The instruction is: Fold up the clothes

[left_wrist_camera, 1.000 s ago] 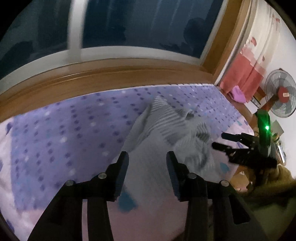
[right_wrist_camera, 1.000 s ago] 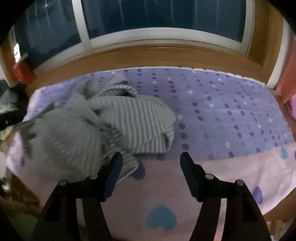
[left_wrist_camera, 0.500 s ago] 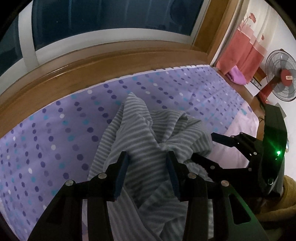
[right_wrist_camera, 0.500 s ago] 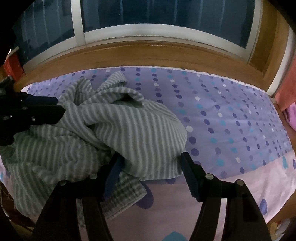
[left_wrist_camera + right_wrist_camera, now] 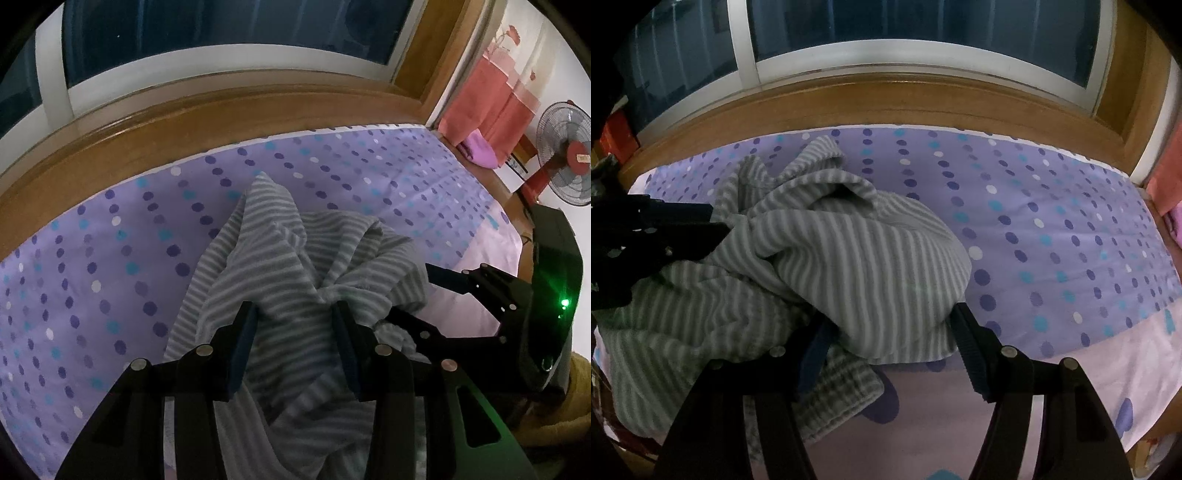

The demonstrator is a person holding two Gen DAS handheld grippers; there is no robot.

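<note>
A crumpled grey-and-white striped garment [image 5: 295, 266] lies in a heap on the purple dotted bed sheet [image 5: 129, 258]. My left gripper [image 5: 291, 314] is open and low over the heap, with a bunched ridge of cloth between its fingers and no pad visibly pressing on it. In the right wrist view the garment [image 5: 849, 251] fills the left half of the sheet [image 5: 1052, 221]. My right gripper [image 5: 890, 317] stands open wider, and the rounded fold of the garment's near edge sits between its fingers. Each gripper shows in the other's view: right gripper [image 5: 410, 291], left gripper [image 5: 709, 221].
A wooden window sill [image 5: 258, 107] and a dark window run along the far side of the bed. Past the bed's right end are a standing fan [image 5: 565, 173], a pink curtain [image 5: 484, 99] and a pink bundle [image 5: 478, 149]. The sheet's pale pink border [image 5: 1071, 369] marks the near edge.
Both grippers came lower and closer to the garment. The left swung from the bare sheet onto the heap. Cloth now lies between both pairs of fingers, whose width is unchanged.
</note>
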